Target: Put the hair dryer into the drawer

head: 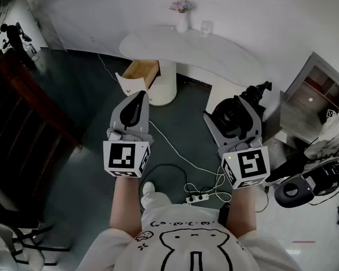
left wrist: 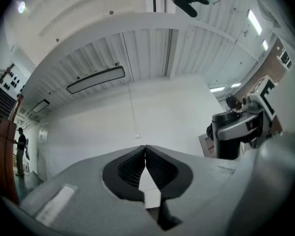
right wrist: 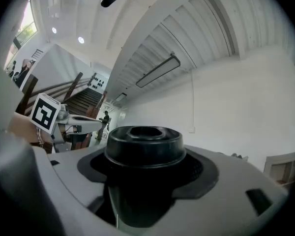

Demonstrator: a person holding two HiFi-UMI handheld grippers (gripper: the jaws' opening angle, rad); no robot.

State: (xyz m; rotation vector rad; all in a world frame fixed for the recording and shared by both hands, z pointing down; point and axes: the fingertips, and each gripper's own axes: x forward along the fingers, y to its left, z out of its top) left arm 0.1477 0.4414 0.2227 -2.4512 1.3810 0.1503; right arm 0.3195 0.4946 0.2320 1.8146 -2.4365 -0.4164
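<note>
**A:** Where is the black, round-barrelled hair dryer (head: 231, 120) to be found?

**B:** It is seen right of centre in the head view. It is clamped between the jaws of the right gripper (head: 236, 109), which are spread wide around its body. In the right gripper view, the gap between the grey jaws is filled by its round black end.

**A:** And how is the left gripper (head: 140, 96) held?

**B:** It is held left of centre in the head view. In the left gripper view its jaws are pressed together, and nothing is caught between them.

**A:** Where is the light wooden drawer (head: 140, 72) placed?

**B:** It is seen in the upper middle of the head view, just above the left gripper. It is pulled open from the white round pedestal (head: 166, 86) of the white curved table (head: 214, 52). The hair dryer is kept well apart from it.

**A:** What else is shown?

**B:** A white vase of pink flowers (head: 182, 17) and a clear glass (head: 206, 27) stand on the table near the top edge of the frame. A white power strip (head: 196, 197) lies on the dark floor (head: 73, 95) between the two forearms. A white cable (head: 175, 148) is laid across the floor above it.
</note>
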